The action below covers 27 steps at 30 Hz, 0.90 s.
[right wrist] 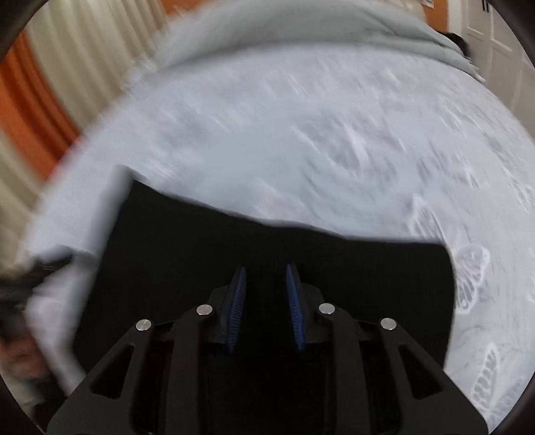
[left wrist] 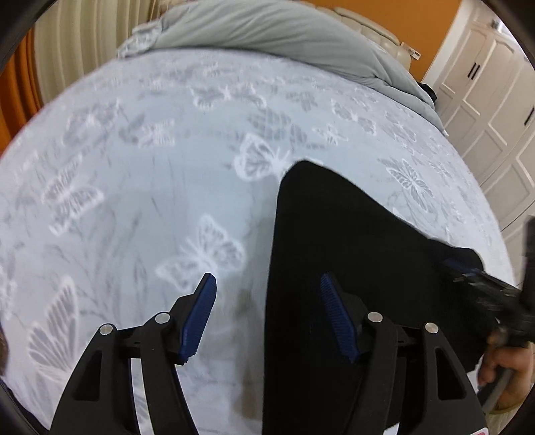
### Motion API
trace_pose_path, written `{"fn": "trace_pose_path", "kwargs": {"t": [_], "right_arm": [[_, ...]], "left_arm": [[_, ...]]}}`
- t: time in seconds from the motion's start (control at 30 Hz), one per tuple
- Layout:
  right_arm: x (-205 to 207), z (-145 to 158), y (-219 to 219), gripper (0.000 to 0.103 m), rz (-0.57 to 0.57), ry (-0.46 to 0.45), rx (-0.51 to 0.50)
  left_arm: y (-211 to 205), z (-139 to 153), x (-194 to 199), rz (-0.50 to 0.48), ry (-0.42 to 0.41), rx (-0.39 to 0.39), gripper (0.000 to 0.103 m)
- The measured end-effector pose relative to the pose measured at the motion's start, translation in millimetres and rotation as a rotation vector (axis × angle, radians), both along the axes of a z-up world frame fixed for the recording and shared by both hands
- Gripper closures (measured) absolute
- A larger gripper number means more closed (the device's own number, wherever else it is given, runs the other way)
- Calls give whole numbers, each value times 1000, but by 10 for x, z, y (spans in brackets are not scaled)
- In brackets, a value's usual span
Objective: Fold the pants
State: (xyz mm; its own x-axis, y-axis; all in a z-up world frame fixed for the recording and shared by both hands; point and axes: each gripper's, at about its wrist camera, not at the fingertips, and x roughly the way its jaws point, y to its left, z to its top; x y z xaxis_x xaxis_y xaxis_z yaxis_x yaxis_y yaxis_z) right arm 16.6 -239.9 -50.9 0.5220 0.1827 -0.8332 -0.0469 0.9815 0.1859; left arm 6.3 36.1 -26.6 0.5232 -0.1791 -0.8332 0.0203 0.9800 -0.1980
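Black pants (left wrist: pixel 334 234) lie flat on a pale blue bedsheet (left wrist: pixel 133 167) with a butterfly pattern. My left gripper (left wrist: pixel 267 277) is open wide and straddles the pants' left edge: one blue pad is over the sheet, the other over the black cloth. In the right wrist view, the pants (right wrist: pixel 200 241) fill the lower middle. My right gripper (right wrist: pixel 265 267) hovers over them with its jaws a narrow gap apart, and I see no fold pinched between them. From the left wrist view the right gripper (left wrist: pixel 468 272) sits at the pants' right edge, held by a hand (left wrist: pixel 508 368).
A grey duvet (left wrist: pixel 267 23) is bunched along the far side of the bed. White panelled wardrobe doors (left wrist: pixel 495 100) stand to the right. A cream curtain (left wrist: pixel 83 33) and an orange wall are at the far left. The right wrist view is blurred.
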Motion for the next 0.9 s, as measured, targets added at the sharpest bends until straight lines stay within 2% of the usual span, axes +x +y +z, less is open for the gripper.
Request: {"fn": "trace_pose_path", "kwargs": {"t": [0.03, 0.1, 0.17, 0.2, 0.23, 0.27, 0.3, 0.37, 0.4, 0.43, 0.47, 0.57, 0.6, 0.63, 0.67, 0.73, 0.8, 0.87, 0.9], "right_arm": [[-23, 137, 54, 78, 4, -26, 49], [-104, 315, 209, 78, 80, -94, 125], [-105, 329, 484, 78, 158, -124, 70], [-59, 222, 595, 77, 180, -101, 23], [38, -7, 695, 77, 185, -30, -42], [75, -107, 709, 78, 171, -14, -49], [66, -85, 702, 78, 145, -39, -32], [34, 115, 739, 75, 151, -54, 28], [-29, 239, 779, 75, 185, -93, 83], [-79, 294, 838, 75, 204, -111, 88], [-120, 301, 936, 75, 236, -120, 54], [-104, -53, 1081, 71, 269, -45, -33], [-138, -53, 1031, 70, 257, -76, 0], [-143, -12, 1008, 70, 250, -65, 13], [-157, 111, 943, 69, 233, -47, 40], [-273, 364, 691, 67, 198, -102, 74], [-361, 481, 391, 41, 133, -149, 46], [-544, 571, -71, 35, 17, -165, 35], [-623, 559, -314, 33, -41, -145, 53]], "left_arm": [[-25, 31, -6, 5, -21, 26, 40], [-46, 90, -33, 10, -48, 59, 39], [-83, 146, -57, 7, -78, 94, 35], [-88, 165, -72, 10, -94, 114, 34], [-109, 167, -70, 12, -104, 135, 34], [-125, 167, -60, 12, -105, 154, 34], [-138, 158, -57, 12, -101, 171, 34], [-142, 158, -64, 18, -92, 175, 34], [-139, 158, -59, 20, -88, 174, 34], [-134, 160, -57, 22, -86, 172, 34], [-136, 161, -57, 21, -89, 176, 34], [-143, 141, -45, 22, -81, 189, 34], [-141, 128, -41, 21, -74, 187, 34], [-143, 119, -45, 20, -67, 185, 34], [-138, 108, -50, 17, -57, 178, 34], [-135, 102, -79, 11, -49, 167, 31], [-117, 102, -121, -2, -41, 147, 25], [-94, 97, -155, -19, -23, 99, 21], [-60, 70, -186, -27, 1, 50, 19]]}}
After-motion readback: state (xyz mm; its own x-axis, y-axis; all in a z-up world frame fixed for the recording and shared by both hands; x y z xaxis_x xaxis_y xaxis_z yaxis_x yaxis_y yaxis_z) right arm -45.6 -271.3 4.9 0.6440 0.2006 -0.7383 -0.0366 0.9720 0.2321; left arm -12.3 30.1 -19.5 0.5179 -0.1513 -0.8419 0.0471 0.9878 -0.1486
